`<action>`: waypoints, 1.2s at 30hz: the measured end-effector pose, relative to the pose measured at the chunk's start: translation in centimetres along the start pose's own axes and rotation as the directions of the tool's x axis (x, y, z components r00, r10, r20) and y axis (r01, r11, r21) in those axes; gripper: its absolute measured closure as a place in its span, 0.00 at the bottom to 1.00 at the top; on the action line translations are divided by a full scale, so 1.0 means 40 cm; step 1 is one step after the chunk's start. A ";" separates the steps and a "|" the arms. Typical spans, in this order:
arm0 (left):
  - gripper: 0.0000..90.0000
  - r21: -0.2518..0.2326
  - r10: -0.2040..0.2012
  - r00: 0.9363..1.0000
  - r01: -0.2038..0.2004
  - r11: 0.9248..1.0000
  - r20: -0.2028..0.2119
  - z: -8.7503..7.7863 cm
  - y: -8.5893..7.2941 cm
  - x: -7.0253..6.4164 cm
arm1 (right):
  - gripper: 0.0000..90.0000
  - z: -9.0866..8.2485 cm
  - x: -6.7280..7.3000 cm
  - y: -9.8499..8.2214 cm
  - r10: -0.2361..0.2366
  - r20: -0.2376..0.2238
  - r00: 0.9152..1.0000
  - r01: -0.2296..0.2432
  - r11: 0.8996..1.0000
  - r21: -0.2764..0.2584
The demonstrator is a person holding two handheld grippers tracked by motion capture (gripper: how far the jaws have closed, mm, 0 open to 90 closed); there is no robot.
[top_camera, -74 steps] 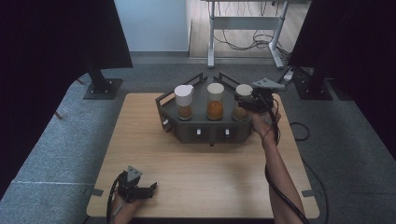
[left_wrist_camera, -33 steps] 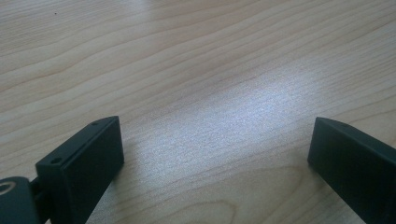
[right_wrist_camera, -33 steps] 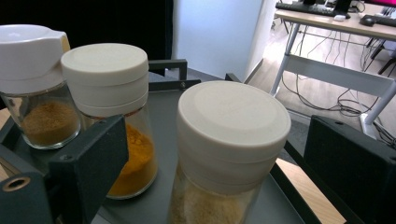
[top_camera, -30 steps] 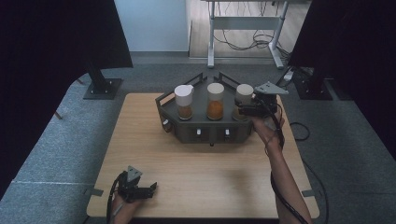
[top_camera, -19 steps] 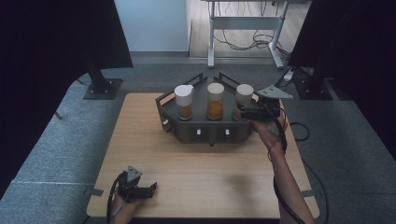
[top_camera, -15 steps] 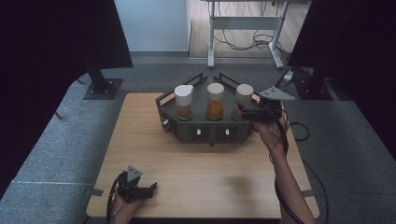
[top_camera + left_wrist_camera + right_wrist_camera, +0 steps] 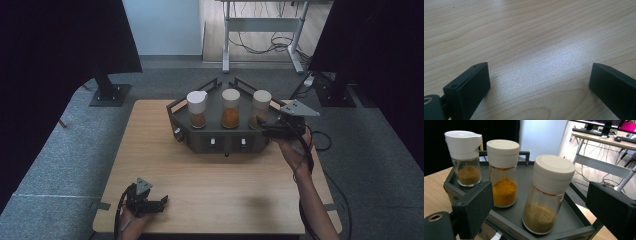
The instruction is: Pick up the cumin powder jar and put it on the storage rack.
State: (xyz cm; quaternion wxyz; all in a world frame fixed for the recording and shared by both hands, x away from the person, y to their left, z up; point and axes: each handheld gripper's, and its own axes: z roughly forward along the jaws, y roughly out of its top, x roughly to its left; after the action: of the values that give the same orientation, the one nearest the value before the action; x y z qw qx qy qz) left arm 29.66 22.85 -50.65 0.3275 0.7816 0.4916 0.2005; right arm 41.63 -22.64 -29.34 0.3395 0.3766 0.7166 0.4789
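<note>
A dark hexagonal tray stands at the table's far middle and holds three glass spice jars with pale lids. The right jar holds tan powder, the middle jar orange powder, the left jar brown powder under a white pour lid. My right gripper is open just to the right of the tray, its jaws standing either side of the right jar without touching it. My left gripper rests open on the bare wood near the front left edge.
The wooden table has free room in front of the tray and at its left. Small white switches sit on the tray's front wall. Dark screens on stands flank the table, and a desk frame with cables stands behind.
My right gripper has drawn back to the right and toward the front, off the right jar, which stays in the tray. The left gripper has not moved.
</note>
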 end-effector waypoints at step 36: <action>0.03 -0.010 -0.006 1.000 0.006 1.000 0.002 0.002 -0.001 -0.001 | 0.09 -0.120 0.049 -0.108 -0.010 -0.002 1.000 0.010 1.000 -0.022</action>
State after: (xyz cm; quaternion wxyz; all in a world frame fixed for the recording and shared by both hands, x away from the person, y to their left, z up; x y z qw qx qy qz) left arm 29.66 22.81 -50.73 0.3323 0.7787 0.4926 0.2014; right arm 35.69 -24.11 -32.18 0.3452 0.3688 0.7136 0.4854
